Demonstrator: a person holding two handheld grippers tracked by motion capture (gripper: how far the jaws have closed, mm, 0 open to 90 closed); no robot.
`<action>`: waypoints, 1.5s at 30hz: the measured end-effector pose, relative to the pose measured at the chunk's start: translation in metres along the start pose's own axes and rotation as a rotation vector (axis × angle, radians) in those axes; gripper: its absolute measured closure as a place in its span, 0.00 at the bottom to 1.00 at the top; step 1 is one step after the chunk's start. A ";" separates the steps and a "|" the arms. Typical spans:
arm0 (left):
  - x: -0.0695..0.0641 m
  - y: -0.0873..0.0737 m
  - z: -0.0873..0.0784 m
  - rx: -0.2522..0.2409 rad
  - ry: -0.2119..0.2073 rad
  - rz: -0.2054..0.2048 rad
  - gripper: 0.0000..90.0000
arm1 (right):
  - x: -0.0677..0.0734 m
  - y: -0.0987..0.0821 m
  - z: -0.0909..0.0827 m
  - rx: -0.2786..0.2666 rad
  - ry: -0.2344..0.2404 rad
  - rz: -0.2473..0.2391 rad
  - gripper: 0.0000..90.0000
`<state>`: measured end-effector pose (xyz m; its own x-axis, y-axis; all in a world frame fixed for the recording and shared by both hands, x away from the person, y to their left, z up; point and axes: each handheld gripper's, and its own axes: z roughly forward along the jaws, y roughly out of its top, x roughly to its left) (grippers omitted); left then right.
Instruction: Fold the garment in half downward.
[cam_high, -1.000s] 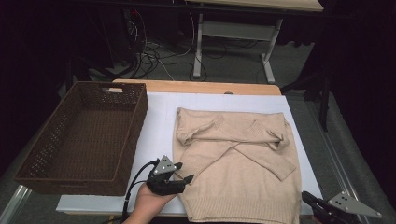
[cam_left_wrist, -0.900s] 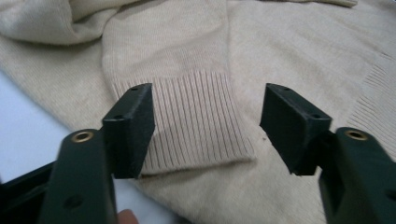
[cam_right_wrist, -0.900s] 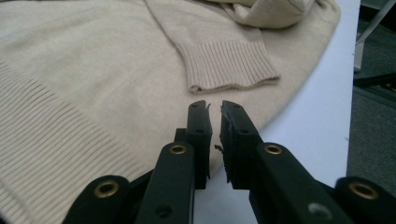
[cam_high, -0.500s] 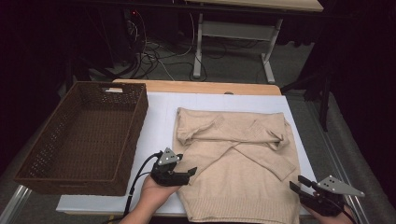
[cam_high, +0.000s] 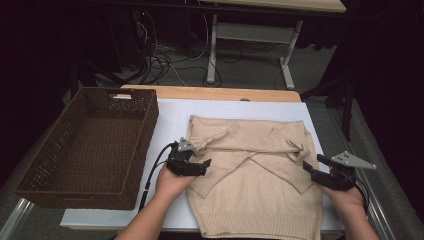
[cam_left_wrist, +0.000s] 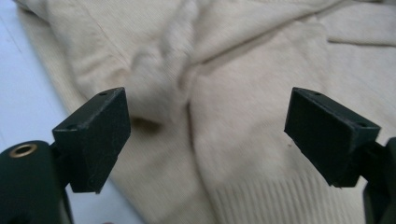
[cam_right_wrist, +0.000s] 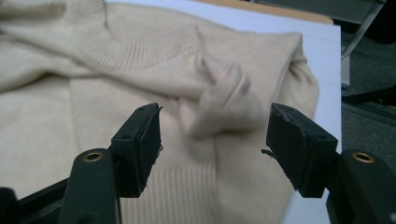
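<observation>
A beige knit sweater (cam_high: 255, 200) lies flat on the white table cover, its sleeves folded across the chest. My left gripper (cam_high: 206, 165) hovers at the sweater's left edge, by the folded sleeve. Its jaws stand open over the knit (cam_left_wrist: 243, 56) and have just been opening; nothing is pinched between them (cam_left_wrist: 208, 126). My right gripper (cam_high: 306, 167) is at the sweater's right edge, near the sleeve cuff. Its jaws have also just been opening and stand apart (cam_right_wrist: 215, 135) around a bunched fold of the sweater (cam_right_wrist: 140, 56) without pressing on it.
A brown wicker basket (cam_high: 150, 125) stands on the left of the table with nothing in it. The white cover (cam_high: 172, 117) shows between basket and sweater. A wooden table edge (cam_high: 210, 93) runs along the back, with cables and desk legs on the floor beyond.
Both hands moved away from the person along the sweater's sides. The right gripper came in from the bottom right corner toward the cuff. Both pairs of jaws stand wider apart.
</observation>
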<state>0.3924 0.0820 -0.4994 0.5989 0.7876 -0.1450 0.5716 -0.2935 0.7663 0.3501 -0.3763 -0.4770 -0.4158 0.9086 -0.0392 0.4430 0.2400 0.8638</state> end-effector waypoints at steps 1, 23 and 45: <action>0.002 0.004 0.002 0.000 0.003 -0.006 0.23 | -0.002 0.004 0.005 0.002 -0.007 -0.003 0.40; 0.002 0.016 0.006 -0.010 0.043 0.049 0.83 | -0.012 0.023 0.043 0.063 -0.021 -0.031 0.88; -0.040 -0.059 -0.060 -0.006 -0.114 0.105 0.82 | 0.024 -0.037 -0.054 -0.001 0.033 -0.084 0.87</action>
<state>0.3012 0.1005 -0.5017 0.7149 0.6863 -0.1340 0.4998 -0.3675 0.7843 0.2811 -0.3817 -0.4831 -0.4777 0.8734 -0.0945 0.4051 0.3145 0.8585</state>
